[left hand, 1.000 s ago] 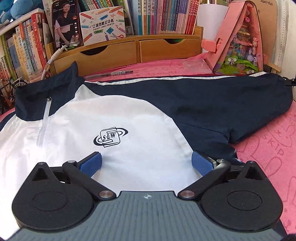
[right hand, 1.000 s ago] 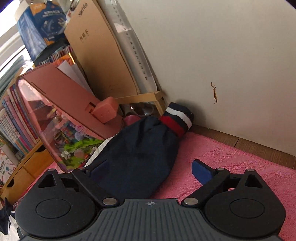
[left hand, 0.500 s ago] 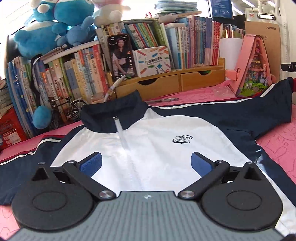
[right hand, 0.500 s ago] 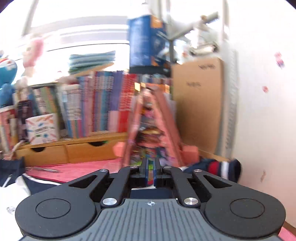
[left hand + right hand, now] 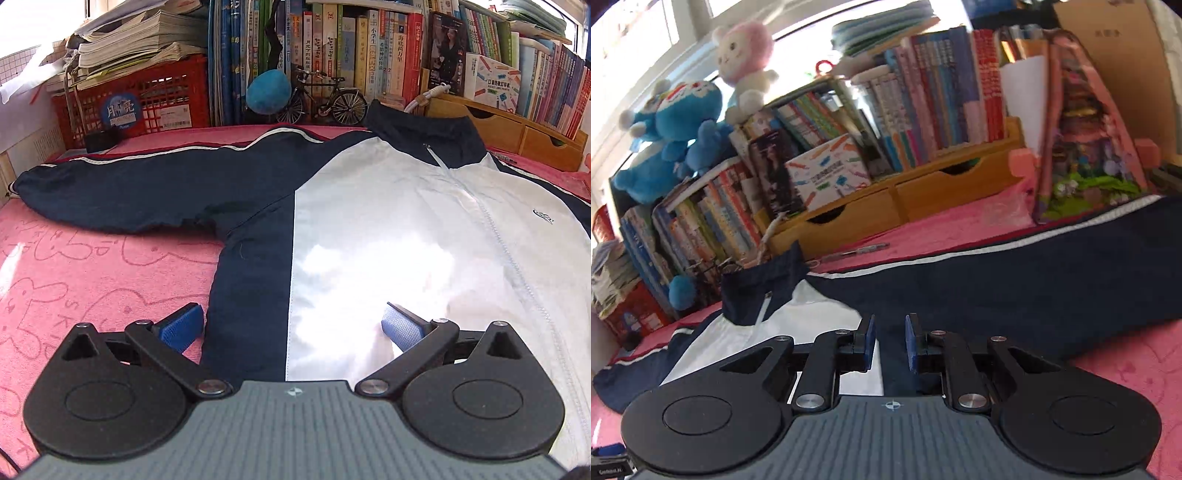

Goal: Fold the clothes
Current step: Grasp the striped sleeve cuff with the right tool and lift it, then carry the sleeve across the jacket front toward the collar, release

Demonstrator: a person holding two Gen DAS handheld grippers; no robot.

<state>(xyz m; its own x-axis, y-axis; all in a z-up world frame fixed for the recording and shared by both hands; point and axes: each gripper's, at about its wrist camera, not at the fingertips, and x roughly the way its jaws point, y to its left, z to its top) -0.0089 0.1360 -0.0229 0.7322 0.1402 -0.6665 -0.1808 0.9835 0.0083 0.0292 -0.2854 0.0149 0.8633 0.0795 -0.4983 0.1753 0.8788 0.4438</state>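
From here I see a navy and white zip jacket [image 5: 369, 229] lying spread face up on the pink towel [image 5: 85, 280] that covers the surface, its white front panel zipped to a navy stand collar and a small logo on the chest. One navy sleeve, edged with a white and red stripe, stretches out flat to the left of my left fingers; in the right wrist view the other sleeve runs off to the right past my right fingers. My left gripper [image 5: 291, 325] has its blue-padded fingers [image 5: 181, 326] spread wide, one over the towel just beside the jacket's navy side panel, the other over the white front; whether they touch the cloth I cannot tell. My right gripper [image 5: 889, 341] has its fingers [image 5: 870, 338] drawn near together with a narrow gap between them, empty, hanging over the seam where white front meets navy. Beyond the collar stand a wooden drawer shelf [image 5: 886, 206] and rows of books [image 5: 369, 59].
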